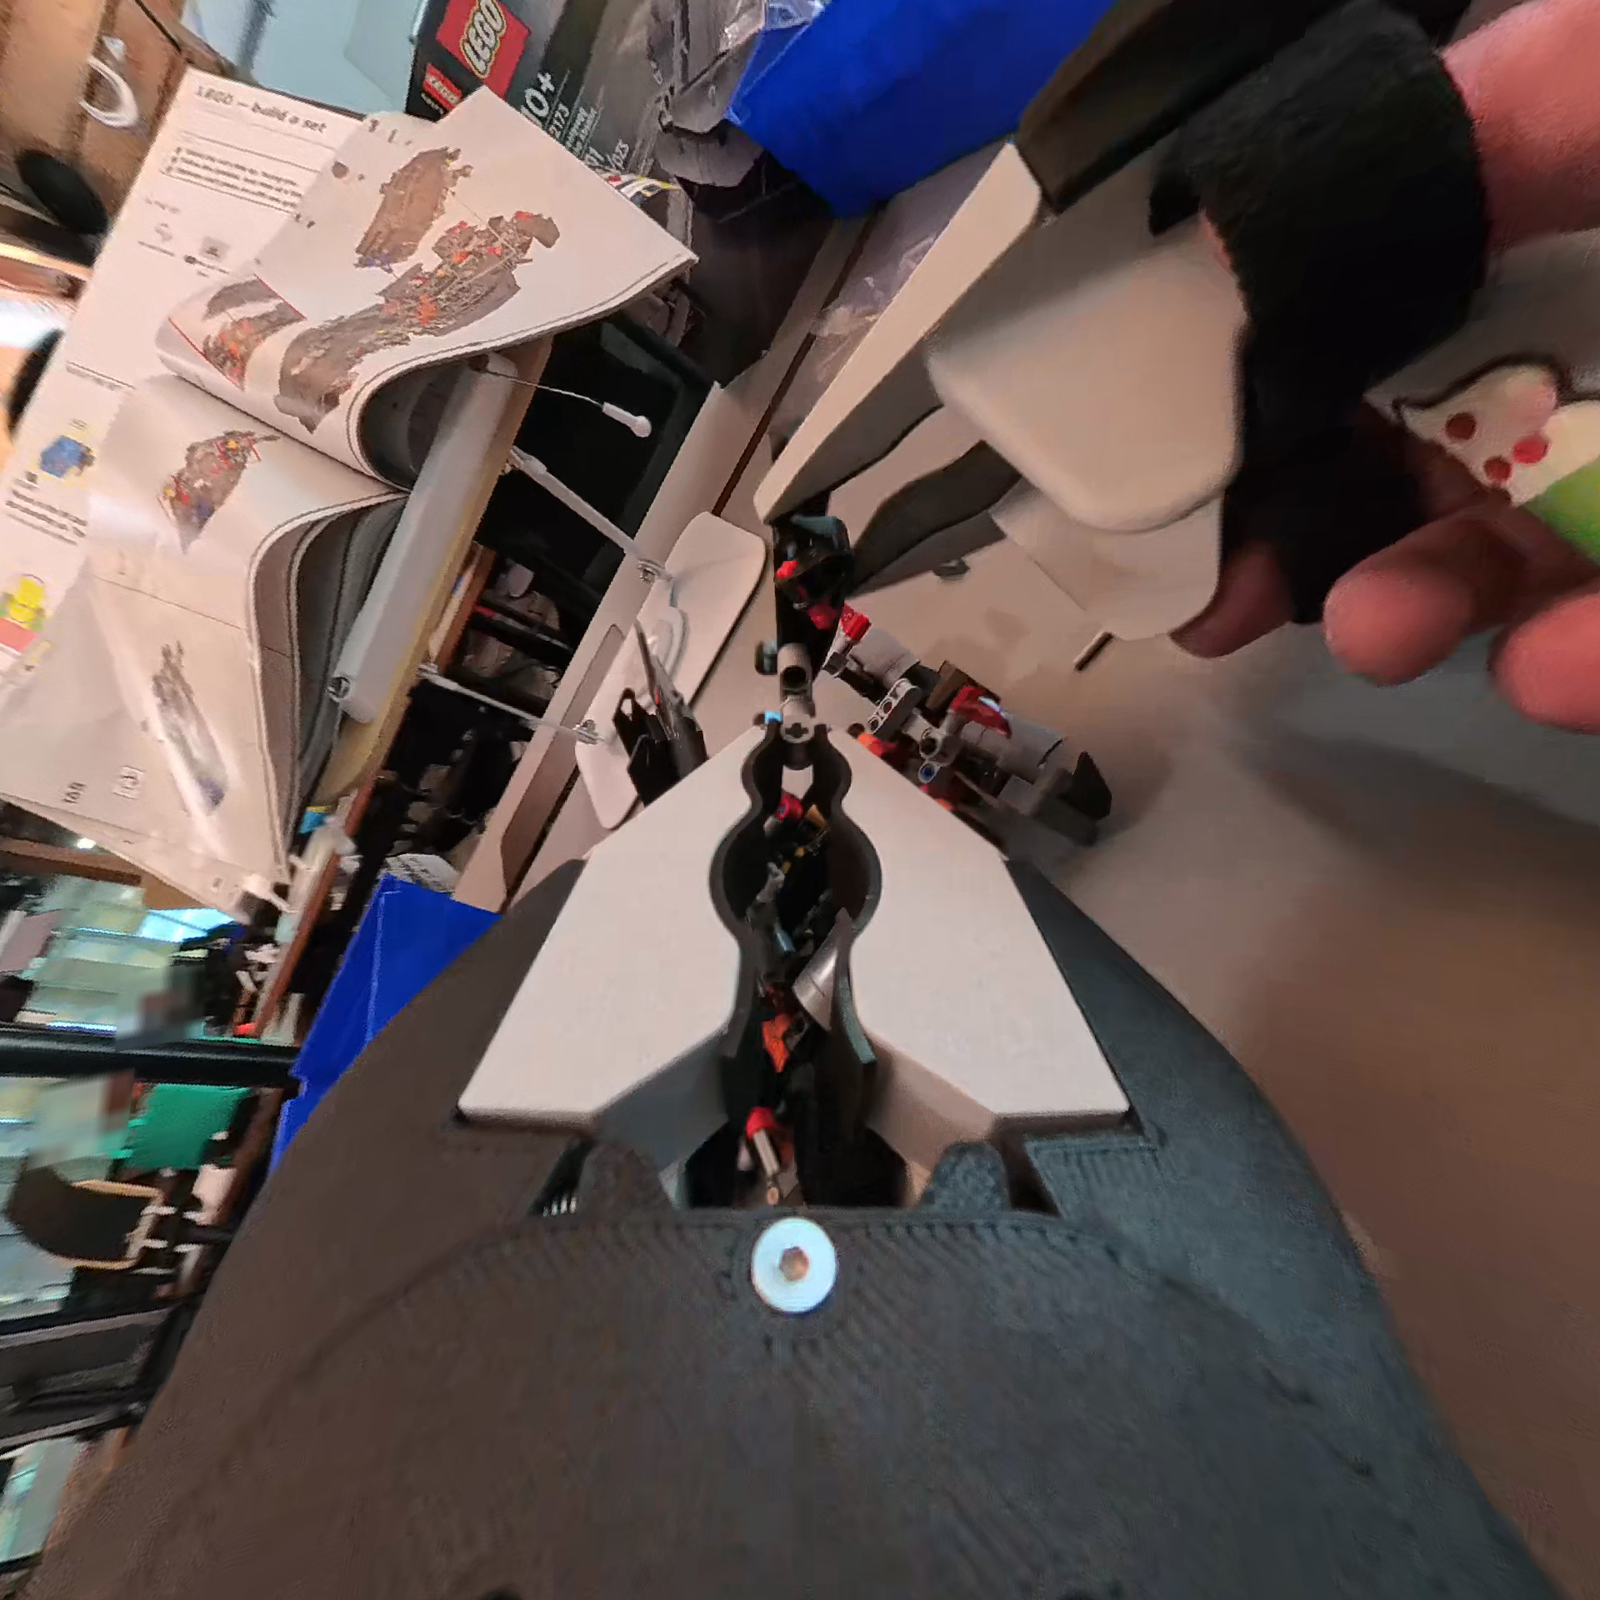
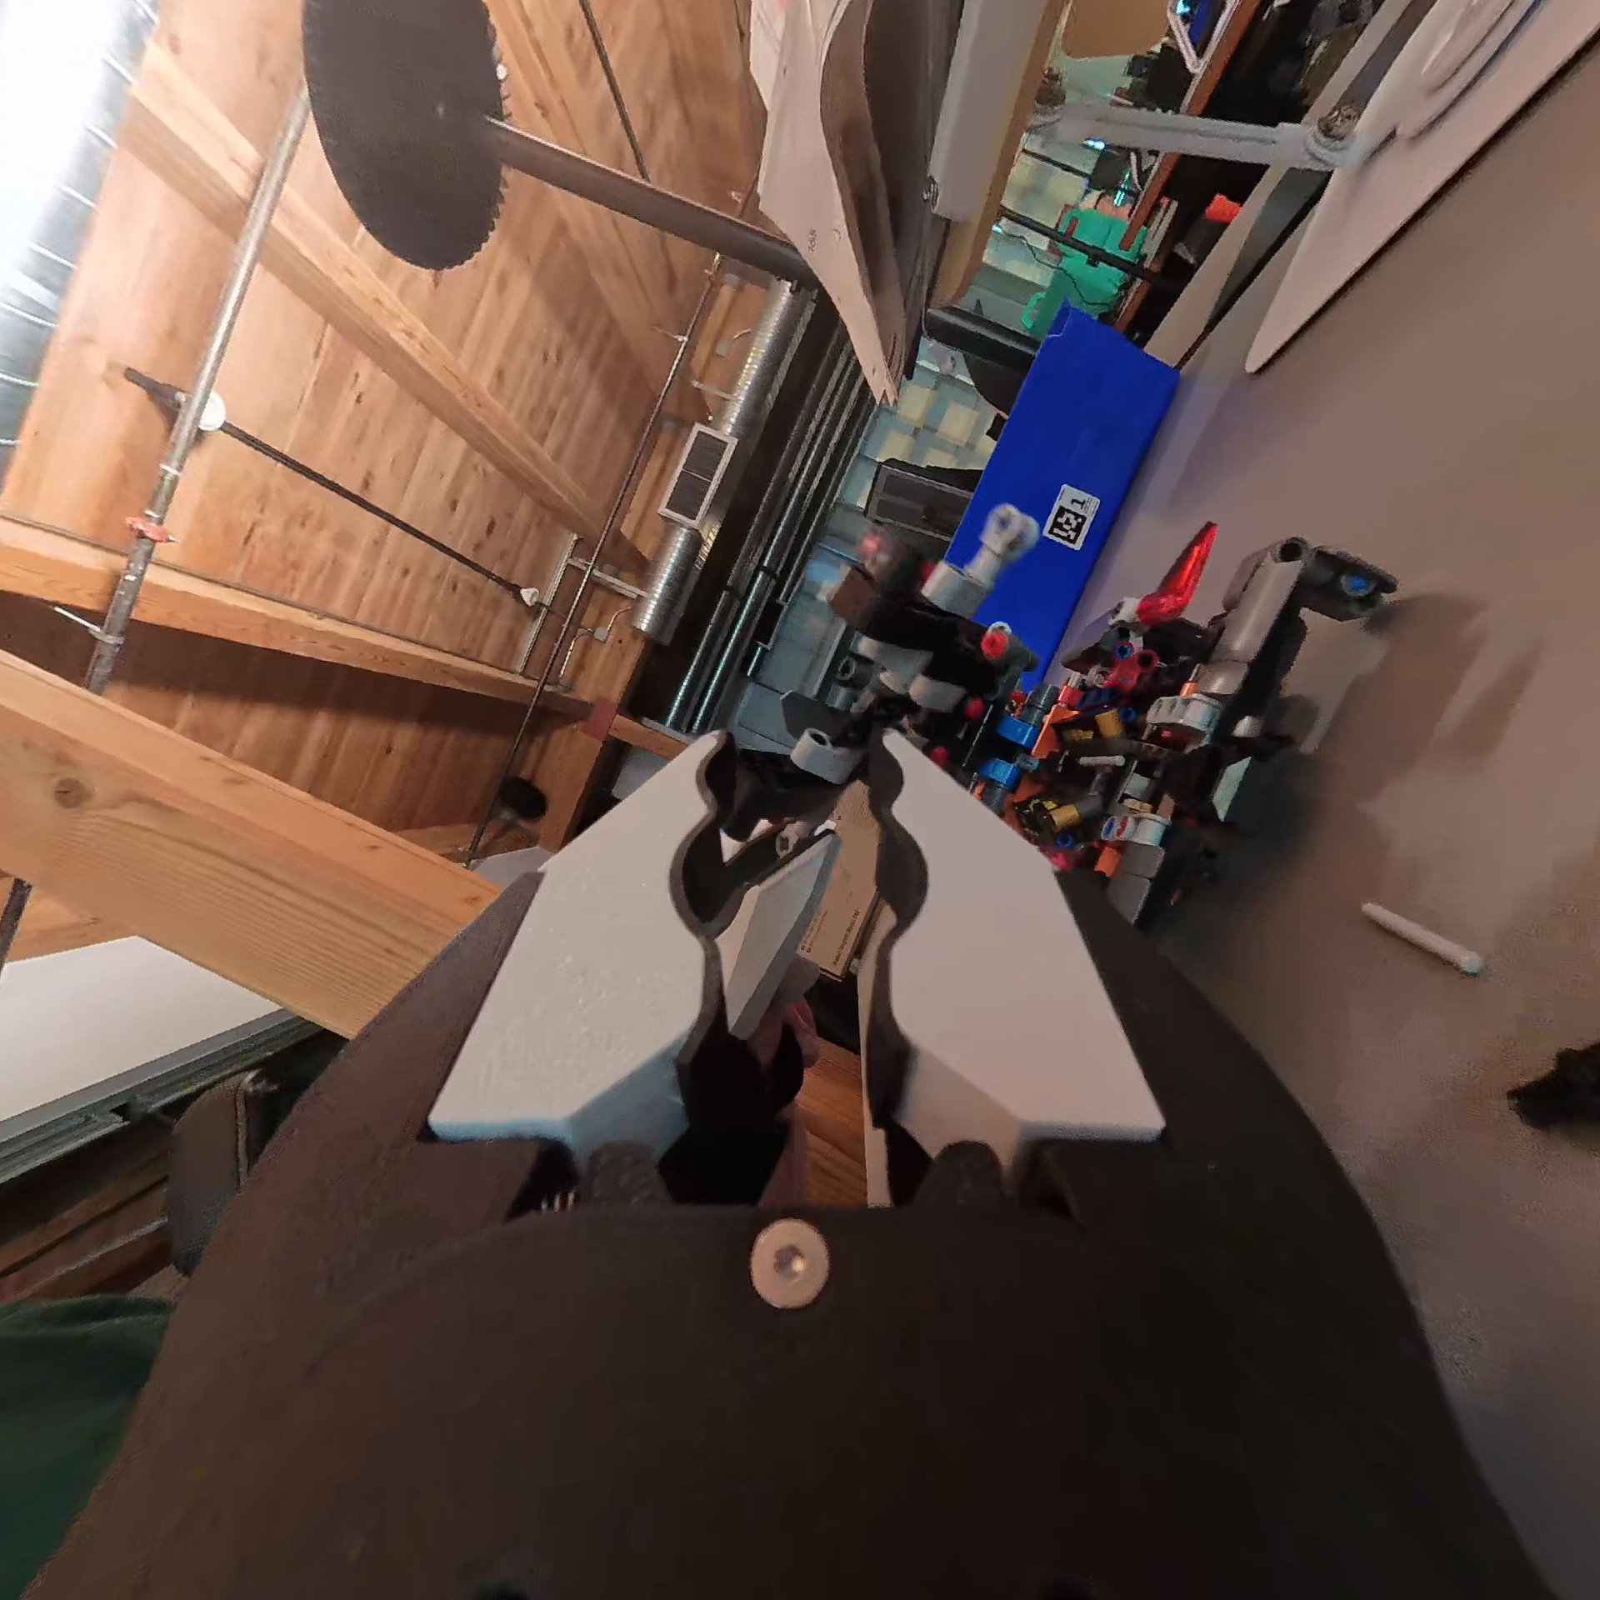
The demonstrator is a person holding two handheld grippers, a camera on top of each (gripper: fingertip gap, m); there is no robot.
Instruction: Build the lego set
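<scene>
1. Left gripper (image 1: 792,736) fingers were clenched on a small grey lego sub-assembly (image 1: 795,693), held above the table (image 1: 1299,996).
2. Right gripper (image 2: 801,749) fingers gripped a black-grey lego sub-assembly (image 2: 909,641) in mid-air.
3. The main lego model (image 2: 1169,736) sat on the table near a blue bin (image 2: 1065,467); bare table lay open beside it.
4. An open instruction booklet (image 1: 390,286) stood beyond.

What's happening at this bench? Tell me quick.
A person is building a Lego Technic model with two handheld grippers. The left gripper is shut on a small grey connector piece of a black-and-grey sub-assembly, held in the air; the right gripper grips the same sub-assembly from the other side. The larger partly built model sits on the table, and the instruction booklet lies open.
</scene>
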